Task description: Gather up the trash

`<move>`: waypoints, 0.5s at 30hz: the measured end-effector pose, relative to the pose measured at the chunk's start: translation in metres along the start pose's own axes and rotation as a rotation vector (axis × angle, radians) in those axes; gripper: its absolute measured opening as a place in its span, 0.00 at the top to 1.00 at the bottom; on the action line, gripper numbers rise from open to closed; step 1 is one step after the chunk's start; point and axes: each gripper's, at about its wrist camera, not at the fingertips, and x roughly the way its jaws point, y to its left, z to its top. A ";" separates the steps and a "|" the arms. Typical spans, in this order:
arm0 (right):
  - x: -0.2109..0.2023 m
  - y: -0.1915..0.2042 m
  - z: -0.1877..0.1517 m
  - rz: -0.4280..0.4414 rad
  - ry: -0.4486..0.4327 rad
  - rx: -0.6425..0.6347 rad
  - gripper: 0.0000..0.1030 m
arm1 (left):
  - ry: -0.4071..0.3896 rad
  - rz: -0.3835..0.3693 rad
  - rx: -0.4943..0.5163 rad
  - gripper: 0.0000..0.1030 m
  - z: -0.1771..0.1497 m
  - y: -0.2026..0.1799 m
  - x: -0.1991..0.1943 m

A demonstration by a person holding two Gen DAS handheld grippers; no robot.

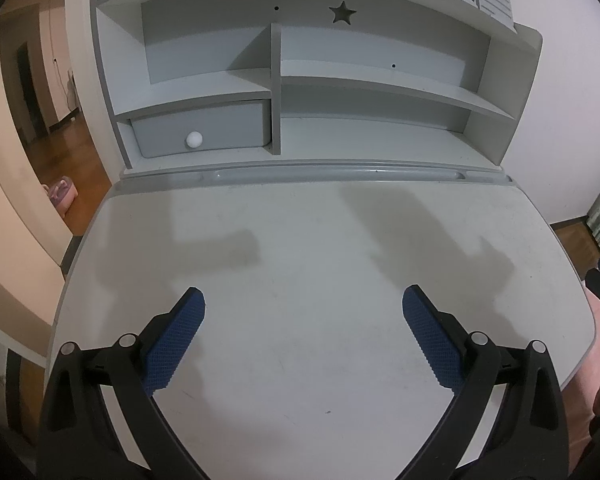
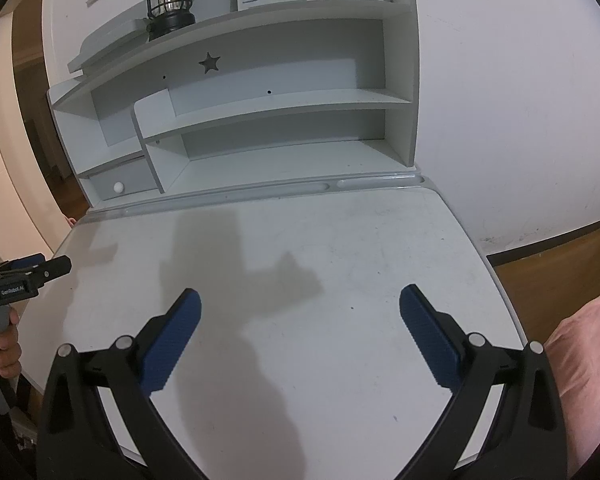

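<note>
Both tools, left (image 1: 303, 298) and right (image 2: 300, 298), wide open, empty-jawed above bare desk (image 1: 308, 240)

The pale grey desk top (image 1: 300, 232) (image 2: 340, 240) lies flat beneath and ahead of both tongs, scuffed and faintly stained, its rounded front edge nearest them. Between the wide-spread fingers of the right gripper (image 2: 300, 296), level with the tips and a little right of middle, sits a dark speck (image 2: 352, 308). A second speck (image 2: 395, 418) lies closer in, beside the right finger's base. Between the equally spread fingers of the left gripper (image 1: 304, 296), close in, lies a small fleck (image 1: 327, 413). All three are too small to tell crumb from mark.
</note>
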 end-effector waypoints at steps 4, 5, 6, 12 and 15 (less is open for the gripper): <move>-0.001 -0.001 0.000 -0.003 -0.005 -0.002 0.07 | 0.001 0.000 0.002 0.07 0.000 0.000 0.001; -0.001 -0.001 0.000 -0.002 -0.005 -0.001 0.07 | 0.000 0.000 0.002 0.07 0.000 0.000 0.000; -0.001 -0.001 -0.001 -0.001 -0.005 0.000 0.07 | 0.001 0.002 0.000 0.07 0.000 0.000 0.000; -0.002 -0.002 0.000 -0.001 -0.006 0.003 0.07 | -0.001 0.001 0.001 0.07 0.000 0.000 0.001; -0.002 -0.002 -0.001 -0.002 -0.006 0.000 0.07 | 0.001 0.001 0.000 0.07 0.000 0.000 0.001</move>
